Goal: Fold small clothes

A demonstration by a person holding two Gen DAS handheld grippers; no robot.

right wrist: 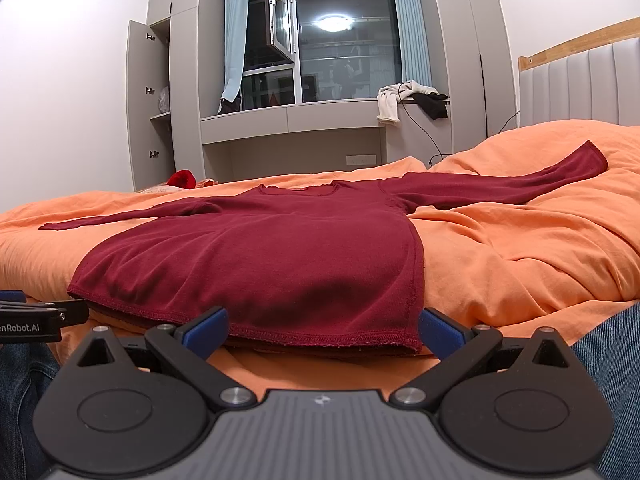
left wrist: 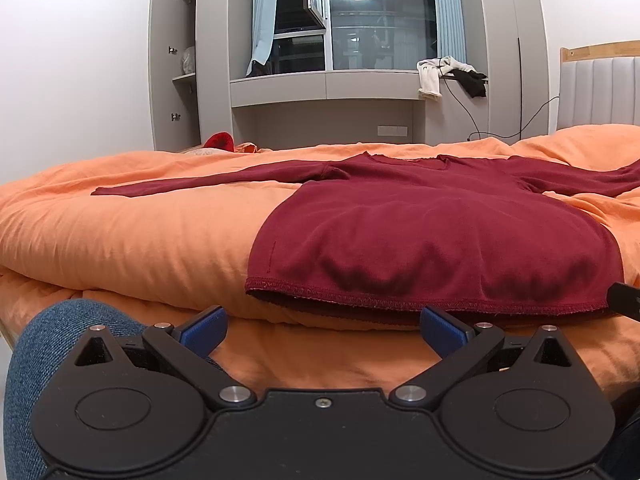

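On the orange duvet (left wrist: 120, 232) a dark red long-sleeved shirt (left wrist: 432, 232) lies flat and spread out, front down or up I cannot tell, with its hem toward the cameras and its scooped neckline at the far side. Both sleeves stretch straight out sideways; one sleeve (right wrist: 520, 184) climbs a raised hump of duvet near the headboard (right wrist: 580, 80), the other (left wrist: 200, 182) runs thin and flat toward the wardrobe side. The fabric is a fine knit, softly rippled across the body, with a stitched hem (left wrist: 400, 300) that overhangs the duvet's edge slightly and shows a dark gap beneath.

The left gripper (left wrist: 322, 326) sits just short of the hem, near its left corner, blue pads (left wrist: 204, 326) spread wide with nothing between them. The right gripper (right wrist: 322, 328) is likewise wide apart and empty, its pads bracketing the hem's right corner (right wrist: 416, 346) without visibly touching it. Denim-clad knees (left wrist: 72, 320) show at the frame edges.
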